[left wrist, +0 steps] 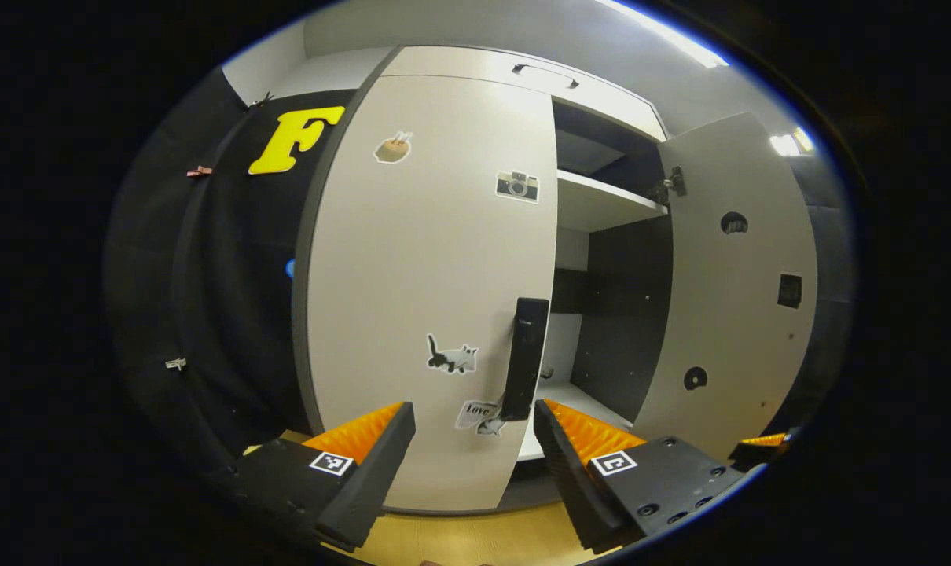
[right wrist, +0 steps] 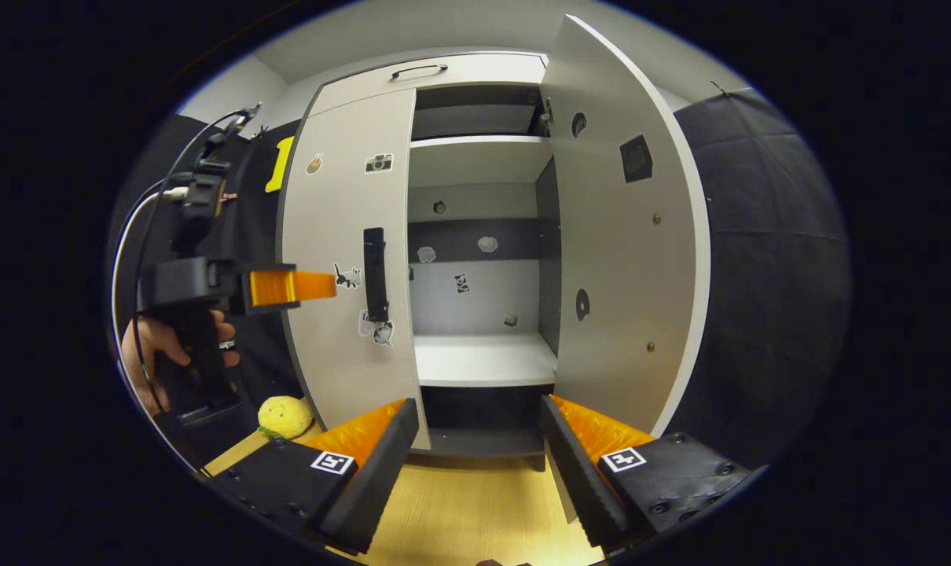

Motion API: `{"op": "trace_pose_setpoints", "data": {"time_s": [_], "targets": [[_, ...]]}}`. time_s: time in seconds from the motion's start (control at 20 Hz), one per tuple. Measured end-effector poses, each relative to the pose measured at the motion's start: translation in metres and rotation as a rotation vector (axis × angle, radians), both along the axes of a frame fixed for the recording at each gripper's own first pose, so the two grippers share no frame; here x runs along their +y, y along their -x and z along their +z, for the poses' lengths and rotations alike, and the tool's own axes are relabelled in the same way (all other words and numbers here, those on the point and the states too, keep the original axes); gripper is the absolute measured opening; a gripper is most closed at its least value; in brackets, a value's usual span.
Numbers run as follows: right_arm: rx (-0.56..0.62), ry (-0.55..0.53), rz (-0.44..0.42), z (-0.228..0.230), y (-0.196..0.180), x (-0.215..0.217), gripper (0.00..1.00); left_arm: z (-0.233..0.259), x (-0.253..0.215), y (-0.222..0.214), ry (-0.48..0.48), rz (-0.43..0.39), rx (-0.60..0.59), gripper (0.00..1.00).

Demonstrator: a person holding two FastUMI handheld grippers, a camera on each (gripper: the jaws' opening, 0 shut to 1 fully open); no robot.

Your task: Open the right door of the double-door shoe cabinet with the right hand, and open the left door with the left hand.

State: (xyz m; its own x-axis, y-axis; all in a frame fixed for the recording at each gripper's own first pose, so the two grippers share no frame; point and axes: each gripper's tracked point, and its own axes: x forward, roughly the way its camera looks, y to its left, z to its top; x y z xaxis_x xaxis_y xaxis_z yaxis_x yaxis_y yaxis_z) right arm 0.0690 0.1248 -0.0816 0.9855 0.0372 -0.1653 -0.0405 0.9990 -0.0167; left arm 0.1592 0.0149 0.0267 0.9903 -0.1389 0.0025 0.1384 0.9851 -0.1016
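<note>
The shoe cabinet's left door is closed, pale grey with small stickers and an upright black handle near its right edge. My left gripper is open just short of that handle, which stands slightly above and between the fingertips, untouched. The right door is swung wide open. In the right gripper view the left door, its handle and the open right door face me. My right gripper is open and holds nothing, low in front of the open compartment. The left gripper points at the left door.
White shelves show inside the open half, with small stickers on the back wall. A yellow plush toy lies on the wooden floor left of the cabinet. A hand holds the left gripper. Black cloth walls flank the cabinet.
</note>
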Motion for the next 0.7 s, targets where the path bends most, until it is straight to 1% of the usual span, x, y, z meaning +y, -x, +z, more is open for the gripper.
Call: {"op": "trace_pose_setpoints", "data": {"time_s": [0.15, 0.25, 0.4, 0.5, 0.6, 0.7], "targets": [[0.028, -0.029, 0.013, -0.013, 0.002, -0.007, 0.98, 0.005, -0.016, -0.028, -0.032, 0.011, 0.0, 0.94], [0.05, -0.047, 0.033, -0.021, 0.004, -0.007, 0.98, 0.005, -0.023, -0.046, -0.029, 0.028, 0.007, 0.93], [0.039, 0.004, 0.058, -0.027, 0.001, -0.015, 0.99, 0.008, -0.034, -0.064, -0.031, 0.041, 0.013, 0.87], [0.04, -0.003, 0.069, -0.03, 0.0, -0.017, 0.98, 0.01, -0.039, -0.073, -0.042, 0.053, 0.009, 0.84], [0.052, -0.028, 0.087, -0.033, -0.002, -0.016, 0.99, 0.01, -0.041, -0.079, -0.051, 0.069, 0.013, 0.8], [0.061, -0.027, 0.103, -0.036, -0.004, -0.015, 0.98, 0.008, -0.043, -0.084, -0.052, 0.082, 0.023, 0.7]]}}
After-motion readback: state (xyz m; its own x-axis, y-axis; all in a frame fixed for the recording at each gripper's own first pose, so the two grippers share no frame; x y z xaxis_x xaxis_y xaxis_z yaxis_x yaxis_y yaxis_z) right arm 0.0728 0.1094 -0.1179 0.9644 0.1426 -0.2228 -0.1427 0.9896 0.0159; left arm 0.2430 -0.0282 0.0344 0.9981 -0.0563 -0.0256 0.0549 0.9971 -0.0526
